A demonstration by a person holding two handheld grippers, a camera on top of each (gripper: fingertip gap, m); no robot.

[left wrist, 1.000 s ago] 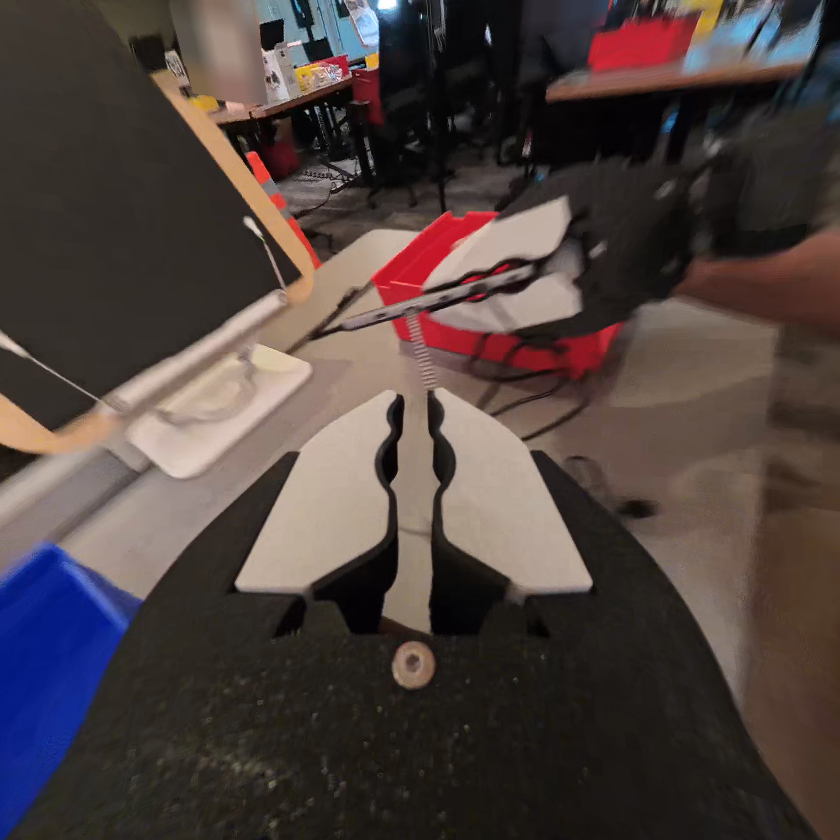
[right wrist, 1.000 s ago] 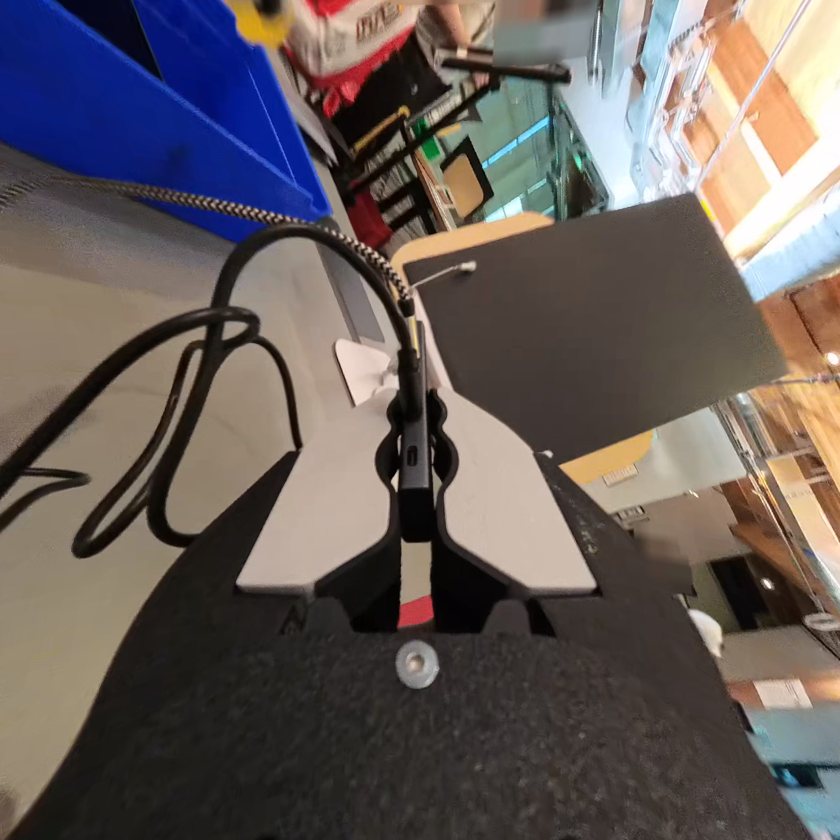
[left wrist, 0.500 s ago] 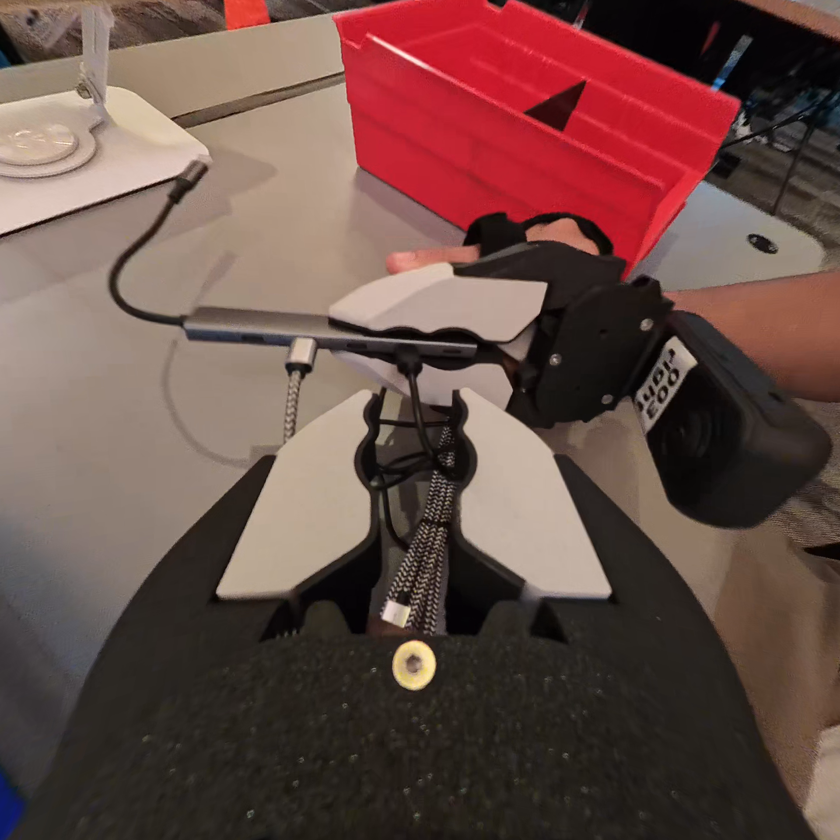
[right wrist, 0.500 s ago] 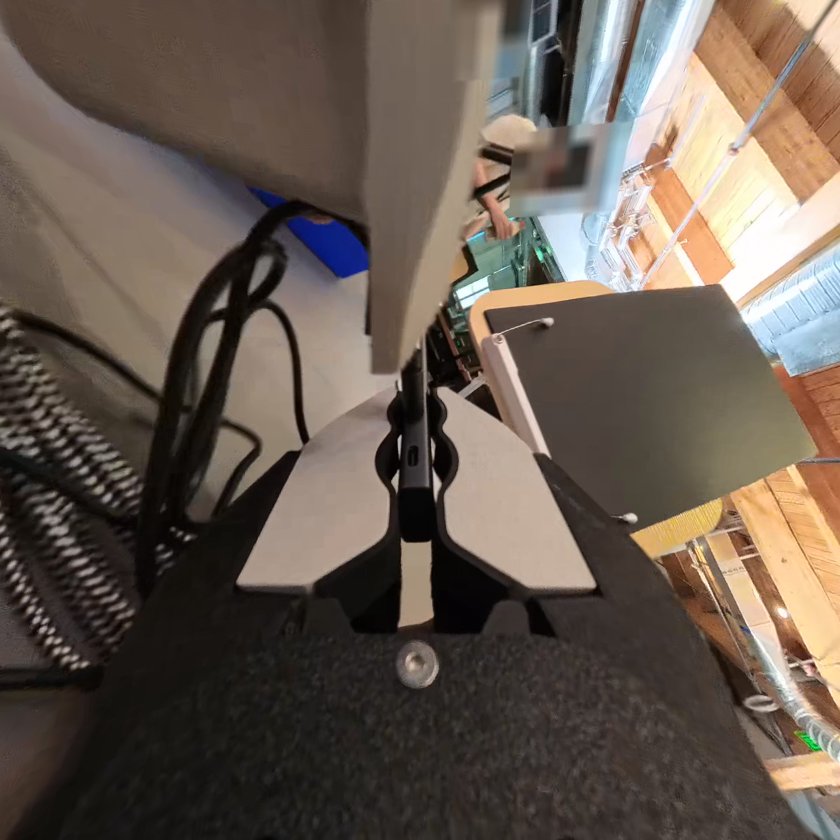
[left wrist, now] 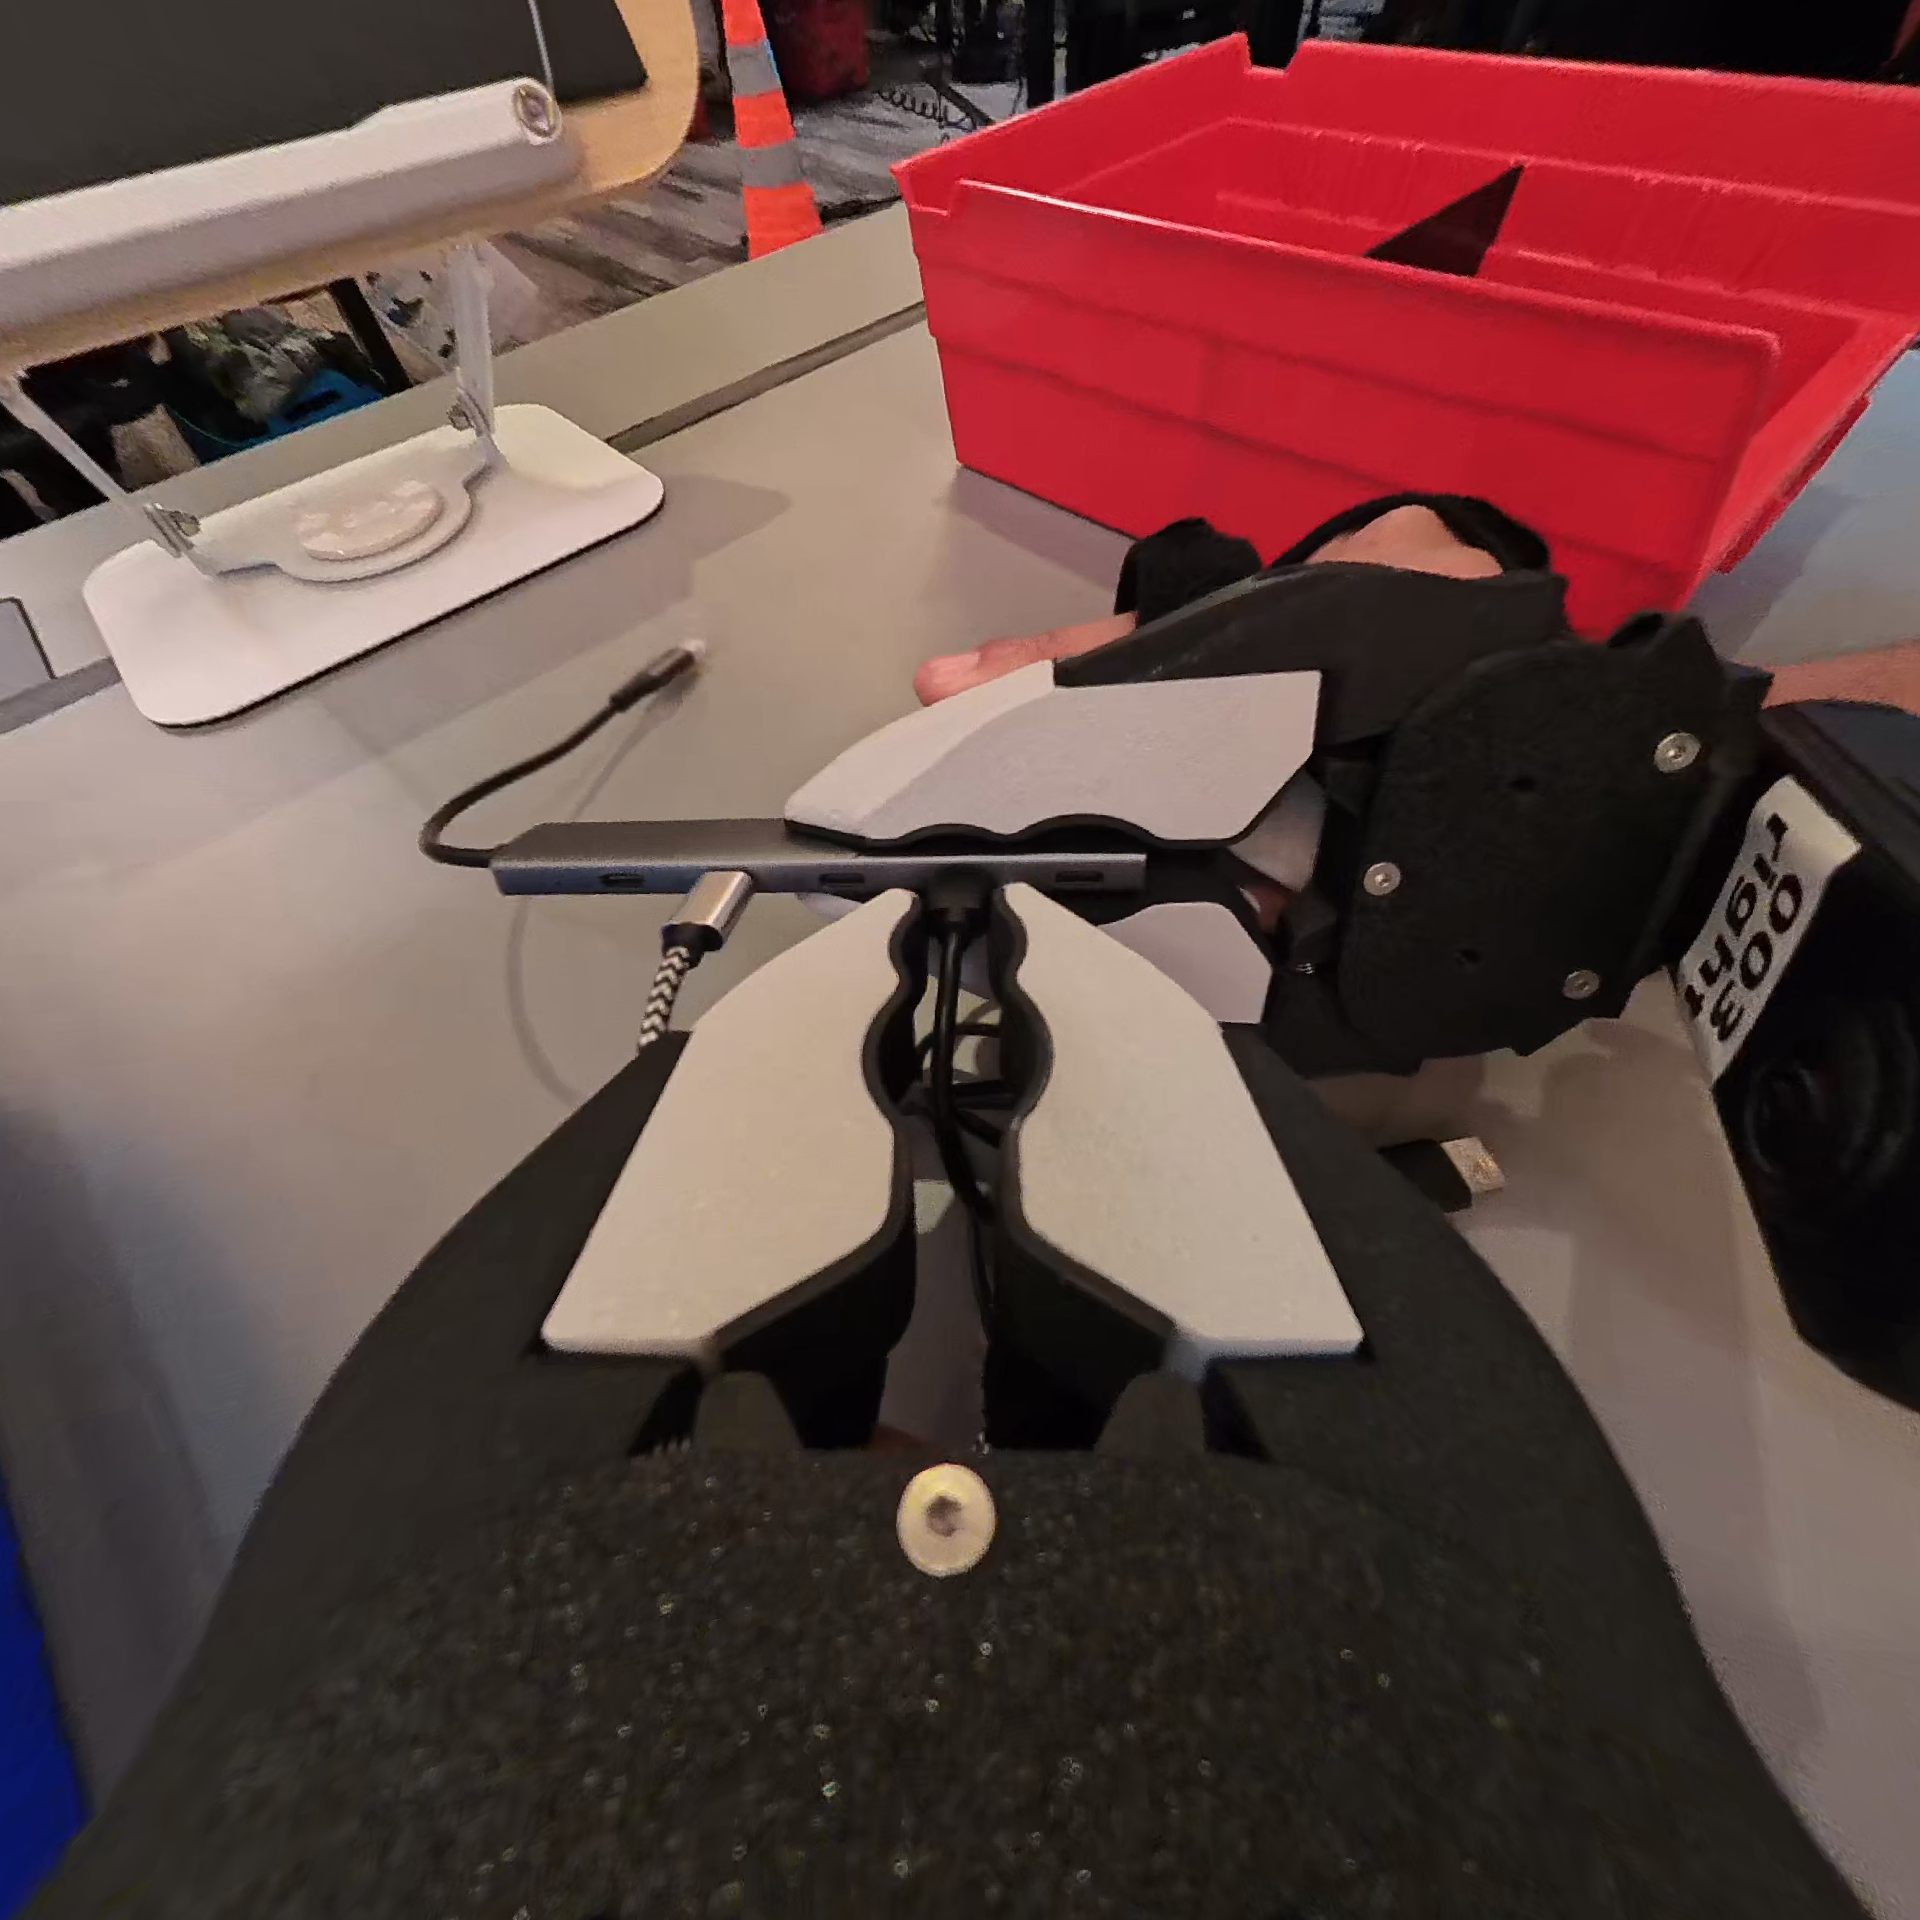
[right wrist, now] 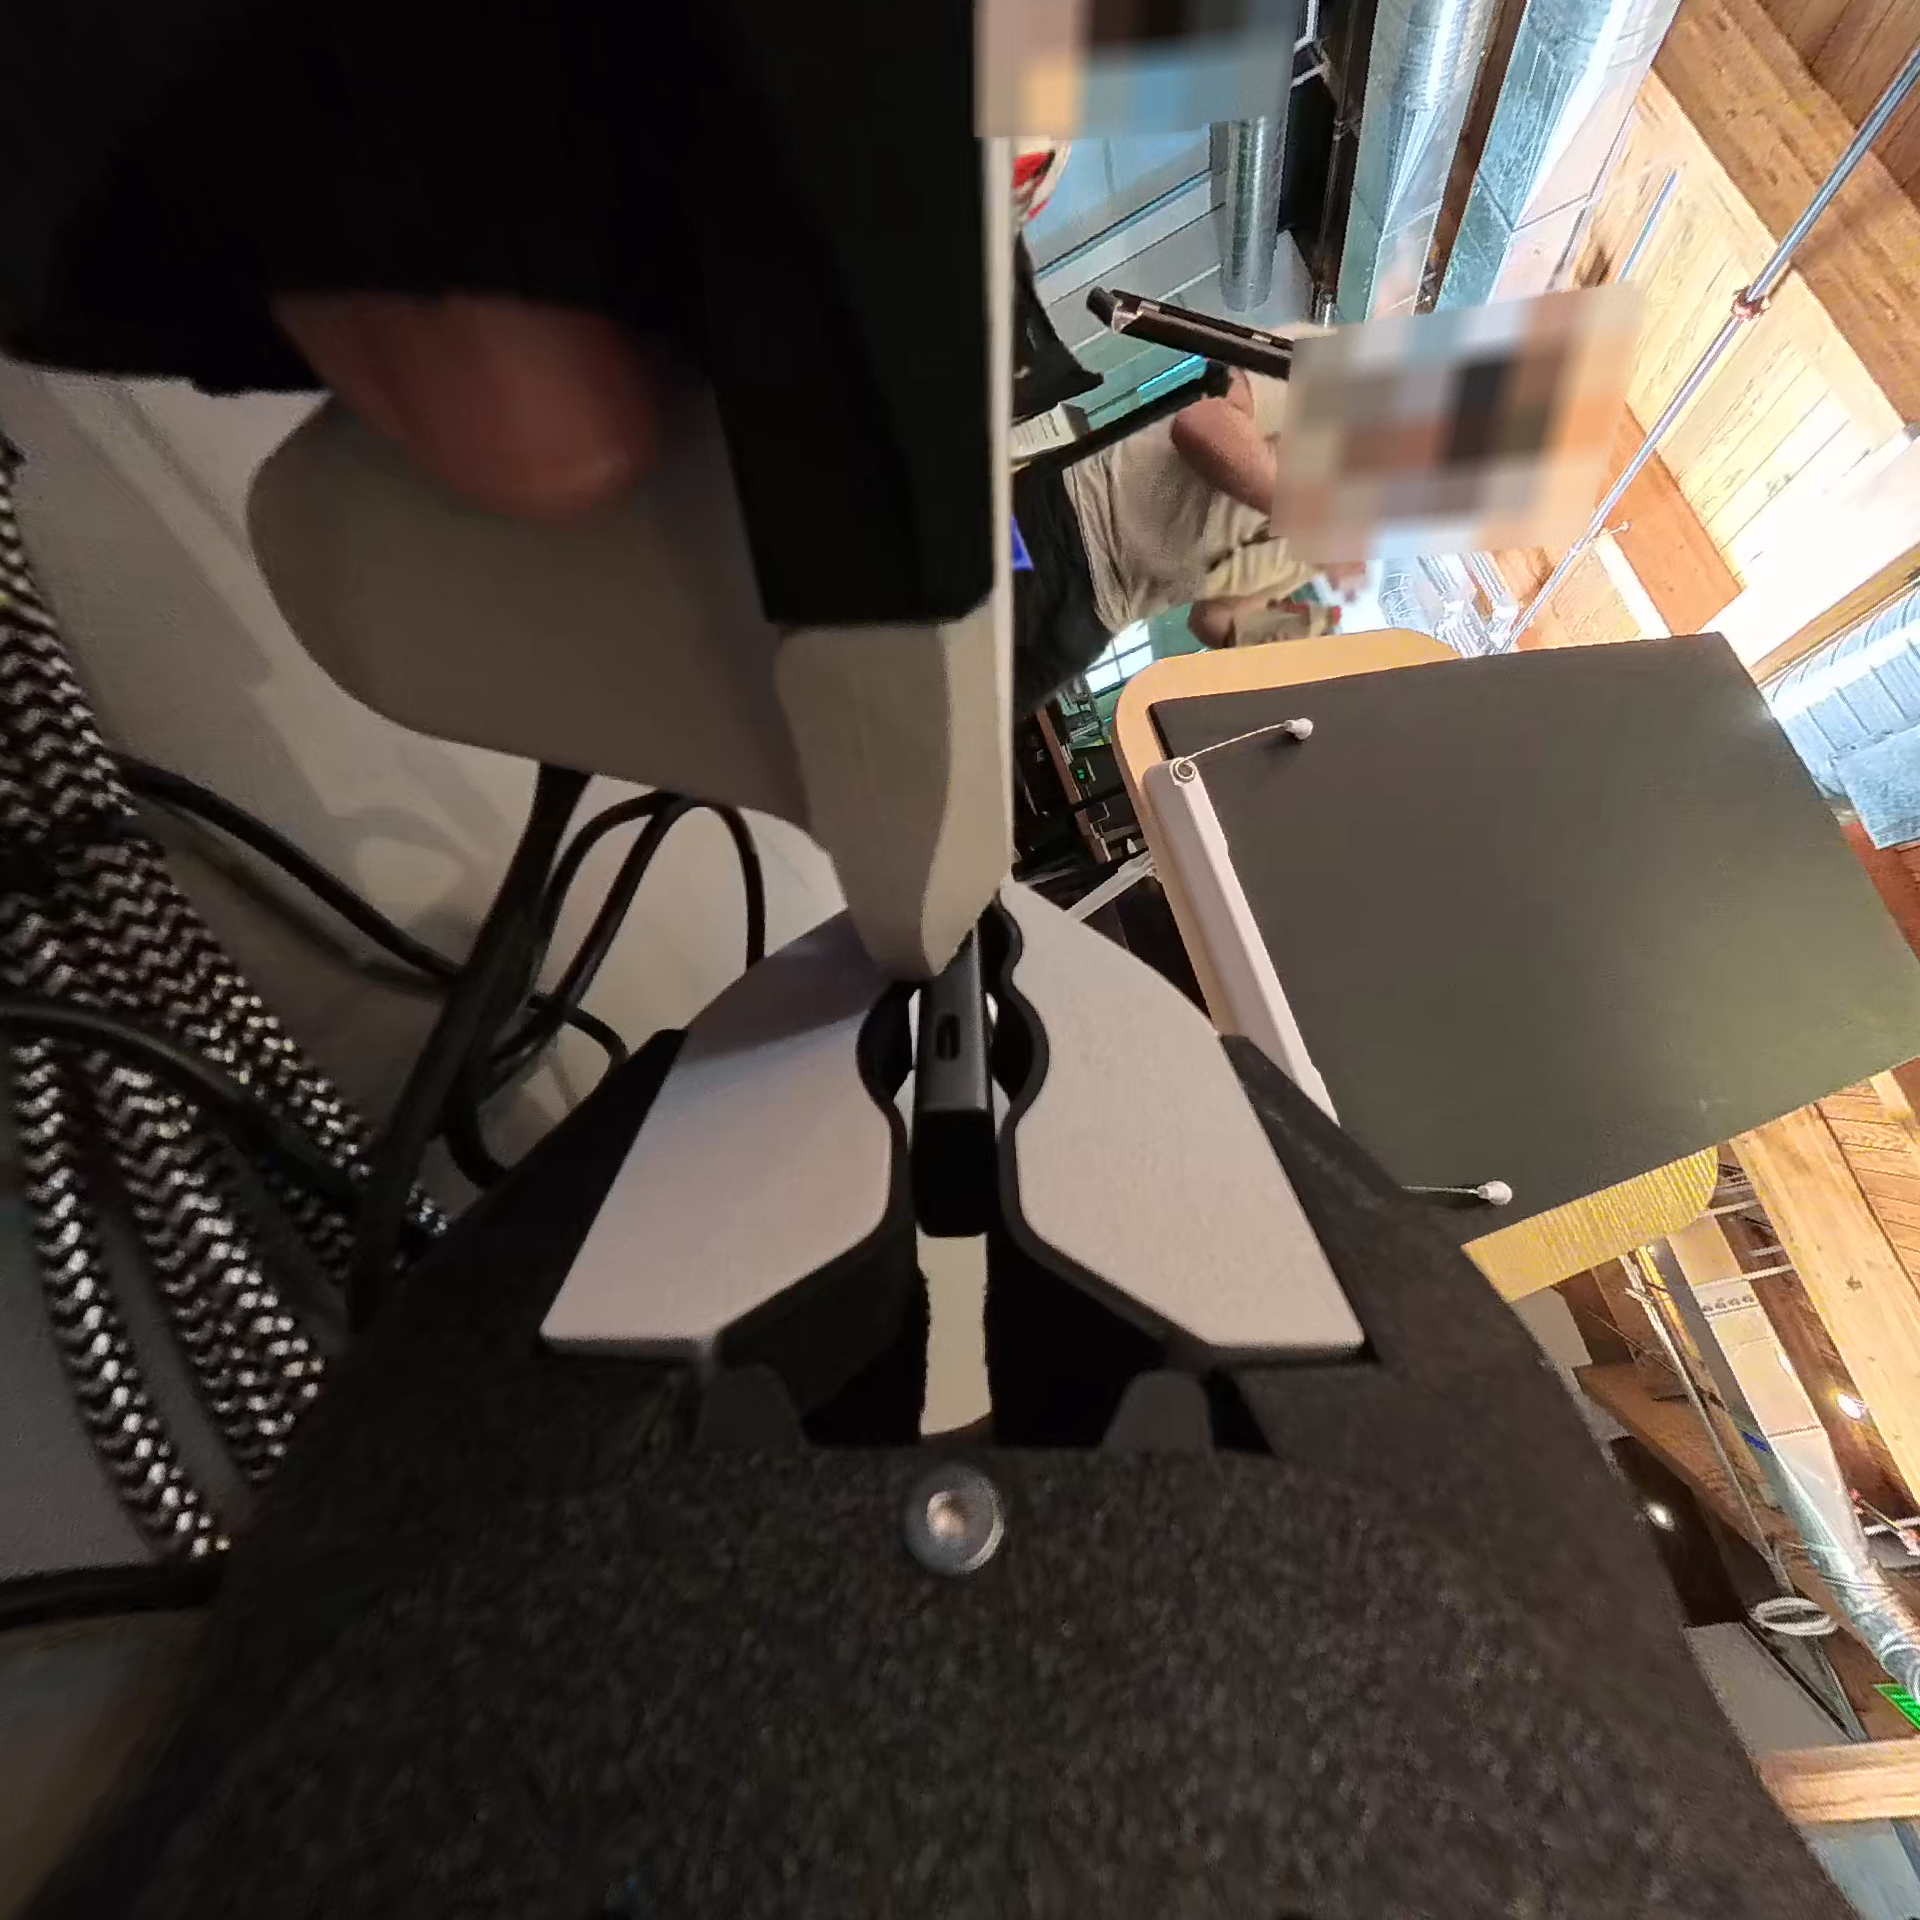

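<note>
Hub (left wrist: 665, 836): slim grey bar held level above the grey surface (left wrist: 312, 935), pinched flat at its right end by the right claw (left wrist: 1023, 847).
Right claw: closed on the hub; in its own view the bar (right wrist: 951, 1081) stands edge-on between the fingers.
Left claw (left wrist: 954, 920): tips closed on a black plug (left wrist: 954, 891) seated in the hub's near side, its black cable (left wrist: 951, 1049) running back between the fingers.
Braided cable (left wrist: 675, 961): metal plug in the hub, left of the black one.
Hub's own lead (left wrist: 582, 743): curls left, end lying on the surface.
Red bin (left wrist: 1351, 312): behind the right claw.
White stand (left wrist: 353, 540): far left.
</note>
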